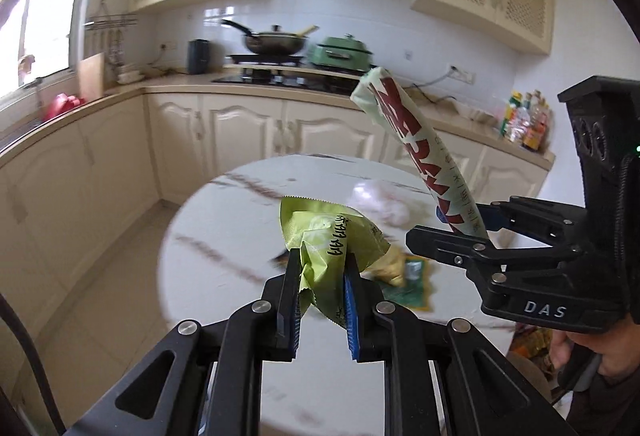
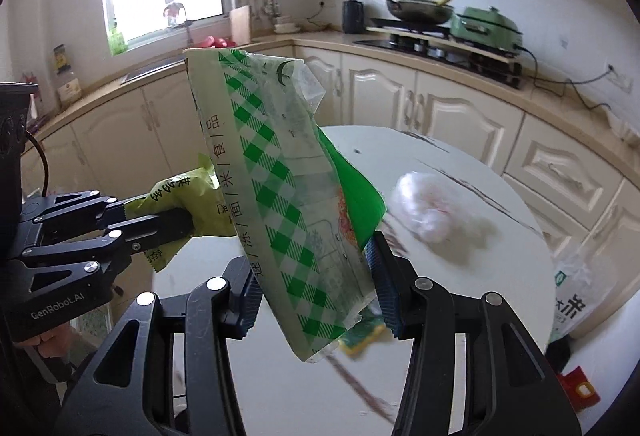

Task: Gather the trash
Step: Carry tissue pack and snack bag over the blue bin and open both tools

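Two wrappers are riding above the round table (image 1: 224,203). I am pinching a crumpled lime wrapper (image 1: 332,248) in the left gripper (image 1: 322,300) at lower centre; the right gripper (image 2: 316,300) is clamping a flat checked bag (image 2: 280,187) by its lower end. Both look light, soft and slippery, so I am judging folds the surest hold. A white wad (image 2: 424,203) is lying at centre right.

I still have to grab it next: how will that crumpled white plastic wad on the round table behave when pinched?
The crumpled white plastic wad looks thin and translucent, so it is probably very light and will squash flat between the fingers. Loosely bunched, it may slide on the glossy table if nudged. It seems unlikely to roll far or break.
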